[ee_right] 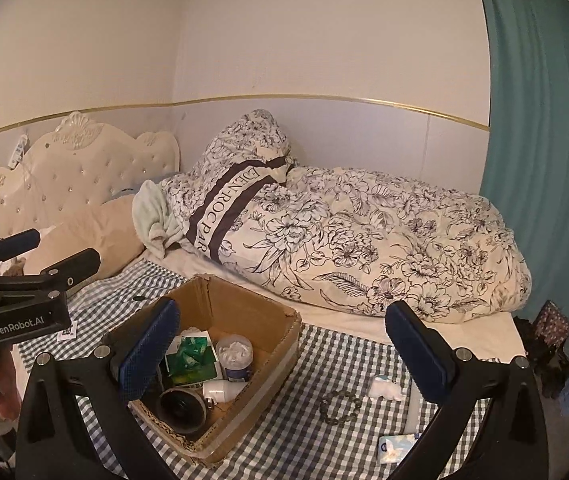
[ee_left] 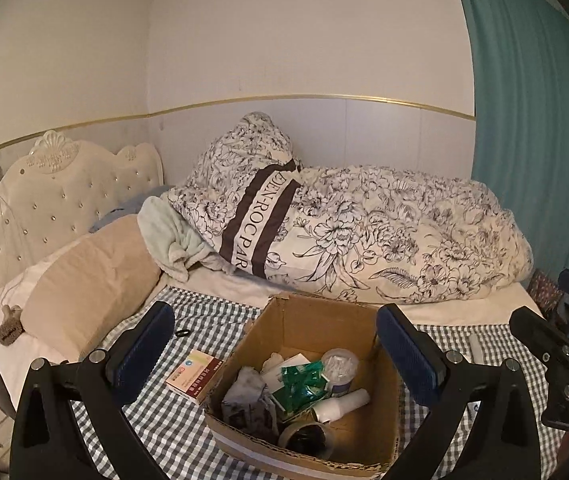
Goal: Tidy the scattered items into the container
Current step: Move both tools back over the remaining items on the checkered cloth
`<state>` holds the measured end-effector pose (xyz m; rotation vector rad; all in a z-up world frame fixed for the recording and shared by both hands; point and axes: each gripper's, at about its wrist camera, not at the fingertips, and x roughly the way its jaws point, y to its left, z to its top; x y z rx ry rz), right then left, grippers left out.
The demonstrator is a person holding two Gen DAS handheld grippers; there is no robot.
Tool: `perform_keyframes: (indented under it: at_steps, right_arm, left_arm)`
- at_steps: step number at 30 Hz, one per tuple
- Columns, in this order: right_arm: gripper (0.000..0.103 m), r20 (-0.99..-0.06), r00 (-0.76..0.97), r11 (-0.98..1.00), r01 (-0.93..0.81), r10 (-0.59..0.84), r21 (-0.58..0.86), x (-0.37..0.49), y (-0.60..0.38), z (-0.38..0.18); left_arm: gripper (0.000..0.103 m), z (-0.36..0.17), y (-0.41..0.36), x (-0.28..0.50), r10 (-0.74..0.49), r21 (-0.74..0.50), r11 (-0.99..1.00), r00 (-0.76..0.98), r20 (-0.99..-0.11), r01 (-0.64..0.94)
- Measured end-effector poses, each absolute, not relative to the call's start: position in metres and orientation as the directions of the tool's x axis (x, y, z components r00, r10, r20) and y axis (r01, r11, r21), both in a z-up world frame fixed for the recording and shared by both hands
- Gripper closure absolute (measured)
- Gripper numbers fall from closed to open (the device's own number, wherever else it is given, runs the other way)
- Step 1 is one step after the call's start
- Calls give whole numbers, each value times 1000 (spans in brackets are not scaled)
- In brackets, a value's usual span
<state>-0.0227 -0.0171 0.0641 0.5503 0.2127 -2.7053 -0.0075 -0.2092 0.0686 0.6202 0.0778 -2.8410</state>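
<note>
An open cardboard box (ee_left: 320, 316) (ee_right: 244, 304) sits on the checked cloth (ee_left: 188, 432) on the bed. It holds a tape roll (ee_left: 306, 438), a white bottle (ee_left: 340, 404), a cotton swab jar (ee_left: 340, 364) and green packets (ee_left: 302, 380). My left gripper (ee_left: 276, 344) is open and empty above the box. A medicine box (ee_left: 193, 376) and a black ring (ee_left: 180, 333) lie left of it. My right gripper (ee_right: 282, 348) is open and empty over the box's right side. A bead bracelet (ee_right: 340, 408), a small white item (ee_right: 384, 388) and a blue card (ee_right: 396, 448) lie to the right.
A floral duvet (ee_left: 384, 236) is piled behind the box. A beige pillow (ee_left: 92, 280) and cream headboard (ee_left: 44, 200) are at left. A teal curtain (ee_left: 536, 120) hangs at right. The right gripper shows in the left wrist view (ee_left: 556, 344).
</note>
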Motion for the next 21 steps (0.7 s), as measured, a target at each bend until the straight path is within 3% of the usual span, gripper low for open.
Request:
perform_keyframes:
  at_steps: [21]
  right_arm:
    - [0,-394,-894,-960,269,-216,-83,-19,56,70]
  left_arm:
    - [0,76,-149,-23,-121,-29,-989,-908,-401,145]
